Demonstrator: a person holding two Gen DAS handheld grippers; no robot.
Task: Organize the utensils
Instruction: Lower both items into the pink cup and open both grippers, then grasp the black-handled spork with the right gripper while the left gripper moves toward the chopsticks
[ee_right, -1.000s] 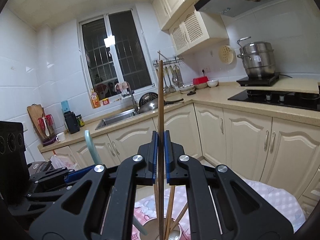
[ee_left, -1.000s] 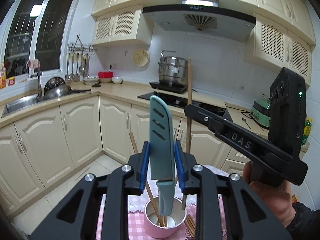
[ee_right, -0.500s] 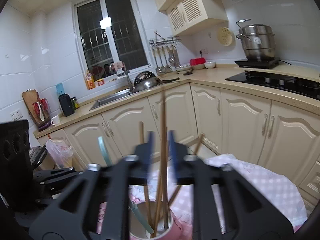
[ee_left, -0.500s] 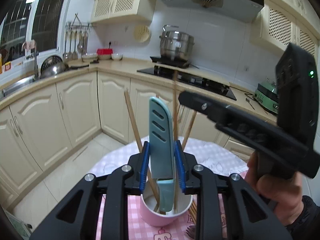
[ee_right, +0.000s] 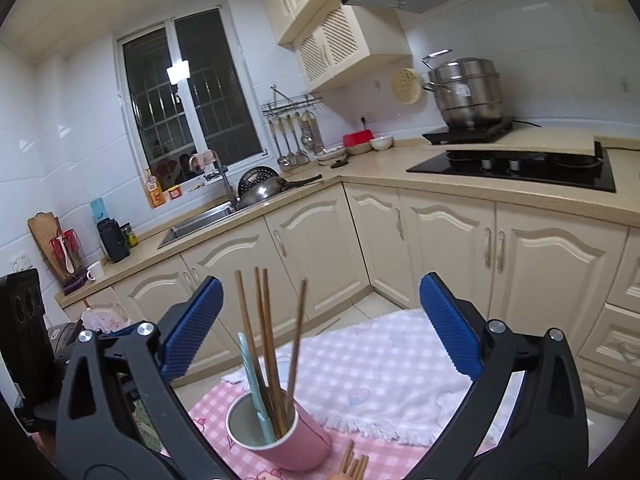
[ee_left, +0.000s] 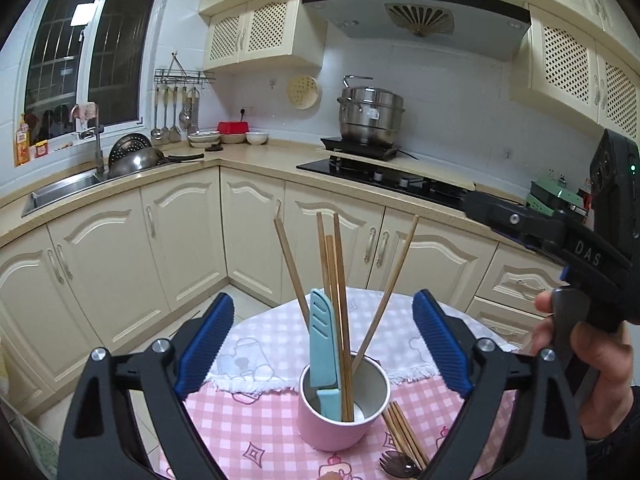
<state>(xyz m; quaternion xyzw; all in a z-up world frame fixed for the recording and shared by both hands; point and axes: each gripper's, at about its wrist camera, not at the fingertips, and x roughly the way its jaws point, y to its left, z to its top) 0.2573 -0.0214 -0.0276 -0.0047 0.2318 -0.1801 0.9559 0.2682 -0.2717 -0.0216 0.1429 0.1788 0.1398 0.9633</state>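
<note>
Knife (ee_left: 324,344) and chopsticks (ee_left: 338,280) upright in cup (ee_left: 340,424); loose chopsticks (ee_left: 404,436) right of cup, on table (ee_left: 248,432).

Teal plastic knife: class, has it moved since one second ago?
Yes. The teal plastic knife has dropped out of the left hand-held gripper and now stands deeper inside the pink cup.

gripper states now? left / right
Left gripper: open, holding nothing; the blue knife stands in the pink cup.
Right gripper: open, holding nothing; the chopsticks stand in the cup.
</note>
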